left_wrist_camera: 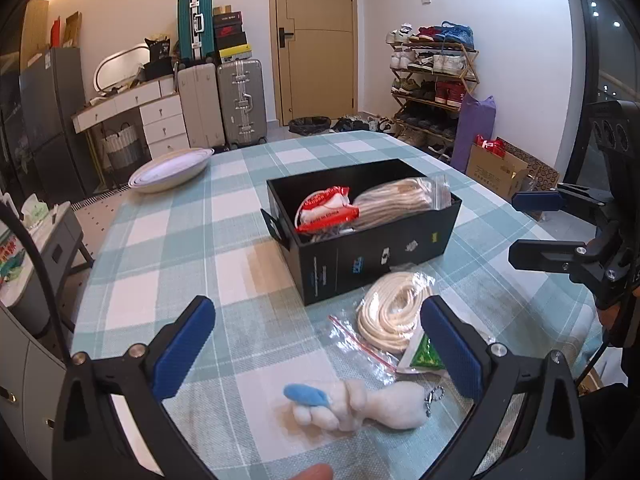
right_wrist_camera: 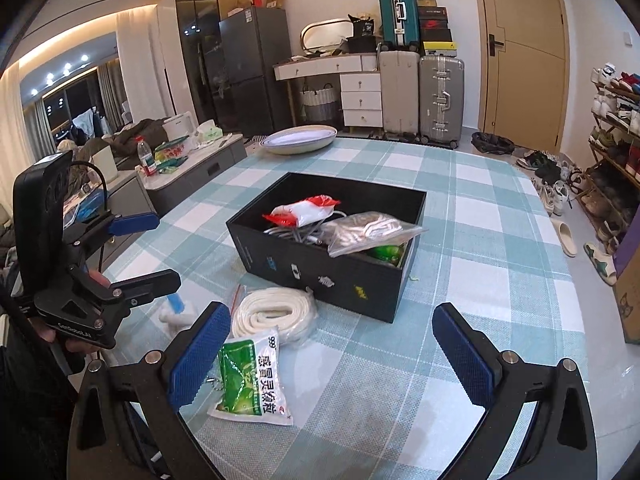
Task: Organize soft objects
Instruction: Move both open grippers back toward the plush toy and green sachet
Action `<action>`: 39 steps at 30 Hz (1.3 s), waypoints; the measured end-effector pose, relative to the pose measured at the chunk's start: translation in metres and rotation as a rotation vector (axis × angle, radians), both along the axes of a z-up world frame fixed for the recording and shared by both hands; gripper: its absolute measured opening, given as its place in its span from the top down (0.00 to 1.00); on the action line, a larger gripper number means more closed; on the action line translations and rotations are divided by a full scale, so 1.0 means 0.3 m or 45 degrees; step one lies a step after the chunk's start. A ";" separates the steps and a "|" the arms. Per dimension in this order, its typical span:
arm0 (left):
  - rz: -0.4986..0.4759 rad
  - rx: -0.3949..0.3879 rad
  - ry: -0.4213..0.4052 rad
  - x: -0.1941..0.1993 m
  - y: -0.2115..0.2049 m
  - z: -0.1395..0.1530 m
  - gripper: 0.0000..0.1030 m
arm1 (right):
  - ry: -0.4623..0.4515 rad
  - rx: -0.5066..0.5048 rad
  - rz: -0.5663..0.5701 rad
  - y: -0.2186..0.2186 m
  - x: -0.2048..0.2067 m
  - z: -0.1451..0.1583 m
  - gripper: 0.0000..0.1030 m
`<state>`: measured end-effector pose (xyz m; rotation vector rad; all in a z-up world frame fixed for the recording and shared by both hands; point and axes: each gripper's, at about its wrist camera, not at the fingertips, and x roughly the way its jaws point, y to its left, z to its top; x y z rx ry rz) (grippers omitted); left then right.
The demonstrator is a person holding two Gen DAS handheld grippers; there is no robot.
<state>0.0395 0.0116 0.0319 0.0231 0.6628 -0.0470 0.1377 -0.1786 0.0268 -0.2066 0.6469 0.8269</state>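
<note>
A black box [left_wrist_camera: 380,256] [right_wrist_camera: 320,268] stands mid-table and holds a red-and-white packet [left_wrist_camera: 326,210], a bagged beige bundle [left_wrist_camera: 396,200] and other items. Before it lie a bagged white rope coil [left_wrist_camera: 390,310] [right_wrist_camera: 276,314], a green-and-white sachet [right_wrist_camera: 250,378] [left_wrist_camera: 426,356] and a white plush keychain with a blue part [left_wrist_camera: 352,402]. My left gripper [left_wrist_camera: 316,348] is open, just above the plush. My right gripper [right_wrist_camera: 332,354] is open, near the sachet; it also shows at the right of the left wrist view [left_wrist_camera: 532,228].
A stack of white plates [left_wrist_camera: 172,170] [right_wrist_camera: 298,140] sits at the table's far edge. The table has a teal checked cloth [left_wrist_camera: 224,240]. Beyond it stand suitcases [left_wrist_camera: 240,104], a shoe rack [left_wrist_camera: 434,80] and a door.
</note>
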 end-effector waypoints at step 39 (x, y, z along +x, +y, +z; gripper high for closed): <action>-0.261 0.001 0.290 -0.024 -0.047 -0.146 0.00 | 0.134 -0.233 0.211 0.148 -0.029 -0.208 0.00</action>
